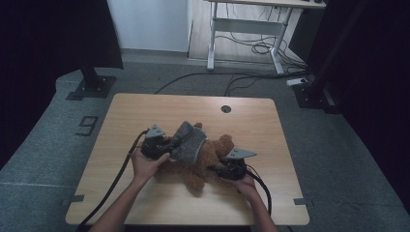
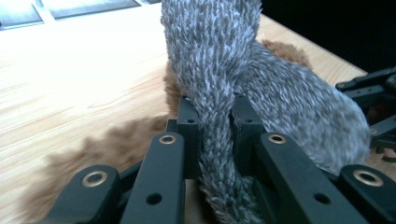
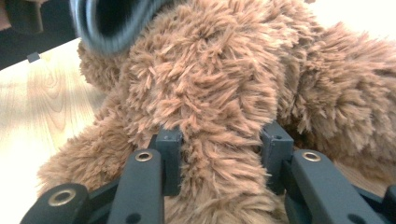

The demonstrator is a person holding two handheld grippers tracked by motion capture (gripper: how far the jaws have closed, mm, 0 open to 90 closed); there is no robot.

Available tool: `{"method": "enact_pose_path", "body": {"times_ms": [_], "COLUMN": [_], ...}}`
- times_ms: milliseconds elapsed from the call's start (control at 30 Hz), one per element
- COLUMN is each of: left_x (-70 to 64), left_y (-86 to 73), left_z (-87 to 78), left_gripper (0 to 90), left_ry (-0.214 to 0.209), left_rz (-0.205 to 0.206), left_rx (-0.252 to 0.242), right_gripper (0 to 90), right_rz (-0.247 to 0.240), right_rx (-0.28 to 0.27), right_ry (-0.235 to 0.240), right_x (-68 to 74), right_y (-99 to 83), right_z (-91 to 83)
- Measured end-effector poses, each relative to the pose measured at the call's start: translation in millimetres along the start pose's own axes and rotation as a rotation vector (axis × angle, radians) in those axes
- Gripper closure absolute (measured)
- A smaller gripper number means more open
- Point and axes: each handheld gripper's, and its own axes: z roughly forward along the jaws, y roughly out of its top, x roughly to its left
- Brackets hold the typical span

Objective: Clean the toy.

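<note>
Your left gripper (image 1: 170, 145) sits ahead of your left hand (image 1: 147, 163), jaws pinched nearly together. Your right gripper (image 1: 216, 169), nearer you, has its jaws partly closed, forearms converging.

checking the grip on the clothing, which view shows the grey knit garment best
The left gripper view: the grey knit garment sits close up, a fold pinched between the left gripper jaws. The high view shows it small, draped over the brown teddy bear. The right gripper view catches just its blurred edge.
</note>
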Motion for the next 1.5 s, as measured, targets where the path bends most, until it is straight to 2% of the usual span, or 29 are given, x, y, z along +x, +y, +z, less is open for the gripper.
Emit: {"method": "enact_pose_path", "body": {"times_ms": [67, 100, 133, 167, 200, 233, 267, 300, 333, 367, 400, 433, 500, 633, 733, 800, 833, 900, 967, 1033, 1100, 1200, 1233, 1267, 1367, 1400, 1433, 1500], "left_x": [5.6, 5.6, 12.0, 12.0, 20.2, 20.2, 29.7, 29.7, 35.7, 38.5, 42.9, 42.9, 47.5, 55.1, 59.6, 62.0, 62.0, 62.2, 63.2, 64.8, 63.6, 54.3, 46.6, 46.6, 33.2, 30.9, 24.6, 17.9], "left_y": [-1.7, -1.7, -4.7, -4.7, -11.5, -11.5, -22.1, -22.1, -28.9, -32.5, -39.7, -39.7, -46.3, -66.6, -75.8, -80.7, -80.7, -88.2, -90.8, -91.0, -86.9, -70.0, -58.7, -58.7, -39.5, -35.8, -27.1, -18.8], "left_z": [-10.8, -10.8, -18.4, -18.4, -24.1, -24.1, -27.2, -27.2, -28.5, -29.3, -32.1, -32.1, -33.9, -28.5, -23.4, -18.8, -18.8, -10.2, -7.4, -7.8, -10.6, -20.2, -24.4, -24.4, -31.0, -32.7, -37.1, -42.0], "left_gripper": [77.5, 77.5, 77.5, 77.5, 77.5, 77.6, 77.5, 77.5, 77.5, 77.6, 77.6, 77.6, 77.7, 77.9, 78.1, 78.1, 78.1, 77.9, 77.8, 77.7, 77.7, 77.9, 78.2, 78.3, 78.6, 78.8, 78.8, 79.0], "left_ry": [0.027, 0.027, 0.054, 0.054, 0.081, 0.081, 0.094, 0.094, 0.081, 0.081, 0.096, 0.096, 0.123, 0.143, 0.123, 0.126, 0.126, 0.141, 0.139, 0.127, 0.126, 0.146, 0.158, 0.158, 0.161, 0.158, 0.146, 0.111], "left_rz": [0.001, 0.001, 0.000, 0.000, -0.014, -0.014, -0.032, -0.032, -0.059, -0.068, -0.074, -0.074, -0.075, -0.097, -0.125, -0.126, -0.126, -0.109, -0.114, -0.132, -0.128, -0.077, -0.038, -0.038, 0.005, 0.012, 0.023, 0.032], "left_rx": [-0.006, -0.006, 0.000, 0.000, 0.014, 0.014, 0.030, 0.030, 0.031, 0.032, 0.039, 0.039, 0.054, 0.103, 0.139, 0.174, 0.174, 0.233, 0.244, 0.230, 0.212, 0.148, 0.110, 0.110, 0.030, 0.013, -0.031, -0.069], "right_gripper": [60.7, 60.7, 60.7, 60.7, 60.7, 60.7, 60.7, 60.7, 60.6, 60.6, 60.6, 60.6, 60.6, 60.6, 60.6, 60.6, 60.6, 60.6, 60.6, 60.6, 60.6, 60.6, 60.7, 60.7, 60.8, 60.8, 60.8, 60.8], "right_rz": [0.000, 0.000, -0.001, -0.001, 0.000, 0.000, 0.004, 0.004, 0.004, 0.002, 0.000, 0.000, 0.000, 0.003, 0.005, 0.005, 0.005, 0.006, 0.006, 0.008, 0.008, 0.021, 0.033, 0.033, 0.033, 0.033, 0.039, 0.037], "right_rx": [0.001, 0.001, 0.001, 0.001, 0.000, 0.000, -0.003, -0.003, -0.004, -0.002, -0.003, -0.003, -0.002, -0.004, -0.006, -0.007, -0.007, -0.007, -0.007, -0.007, -0.008, -0.013, -0.018, -0.018, -0.018, -0.018, -0.022, -0.023], "right_ry": [-0.002, -0.002, -0.002, -0.002, -0.001, -0.001, -0.001, -0.001, 0.001, 0.001, -0.003, -0.003, -0.006, -0.005, -0.007, -0.007, -0.007, -0.007, -0.006, -0.006, -0.007, -0.005, -0.007, -0.007, -0.014, -0.020, -0.017, -0.017], "right_x": [0.2, 0.2, 0.0, 0.0, -0.6, -0.6, -1.2, -1.2, -1.4, -1.2, -0.8, -0.8, -0.6, -0.6, -0.5, -0.5, -0.5, -0.5, -0.6, -0.7, -1.0, -3.3, -5.3, -5.3, -6.3, -6.8, -7.5, -7.5], "right_y": [-0.3, -0.3, -0.4, -0.4, -0.6, -0.6, -0.9, -0.9, -1.0, -0.9, -0.9, -0.9, -0.9, -1.1, -1.3, -1.4, -1.4, -1.3, -1.3, -1.3, -1.3, -1.6, -1.9, -1.9, -2.6, -3.4, -4.0, -4.1], "right_z": [-0.2, -0.2, -0.4, -0.4, -0.5, -0.5, -0.5, -0.5, -0.4, -0.2, 0.0, 0.0, -0.1, 0.1, 0.3, 0.4, 0.4, 0.3, 0.3, 0.2, 0.0, -0.5, -0.7, -0.7, -2.0, -3.9, -4.3, -4.3]}}
